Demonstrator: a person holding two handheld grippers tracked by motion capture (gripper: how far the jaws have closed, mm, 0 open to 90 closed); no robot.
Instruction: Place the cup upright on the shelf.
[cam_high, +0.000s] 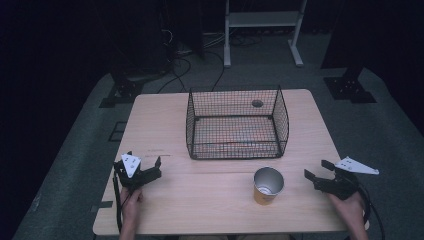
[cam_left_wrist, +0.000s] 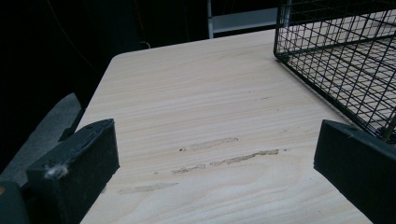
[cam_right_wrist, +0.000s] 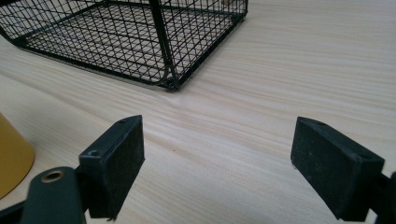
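Observation:
A black wire basket (cam_high: 191, 131) stands in the middle of the light wooden table (cam_high: 200, 195). In front of it, toward the right, is an upright orange cup (cam_high: 268, 185) with a silvery inside. My left gripper (cam_high: 144, 157) rests low over the table at the front left, open, with nothing between its jaws (cam_left_wrist: 217, 140). My right gripper (cam_high: 316, 168) is at the front right, to the right of the cup, jaws wide apart and holding nothing (cam_right_wrist: 219, 140). The right gripper view has the cup (cam_right_wrist: 11, 158) at its left edge and the basket (cam_right_wrist: 116, 42) ahead.
The left gripper view has the basket's corner (cam_left_wrist: 336, 56) at its upper right and the table's left edge close by. Beyond the table are a white frame (cam_high: 262, 30), cables and dark stands on grey floor.

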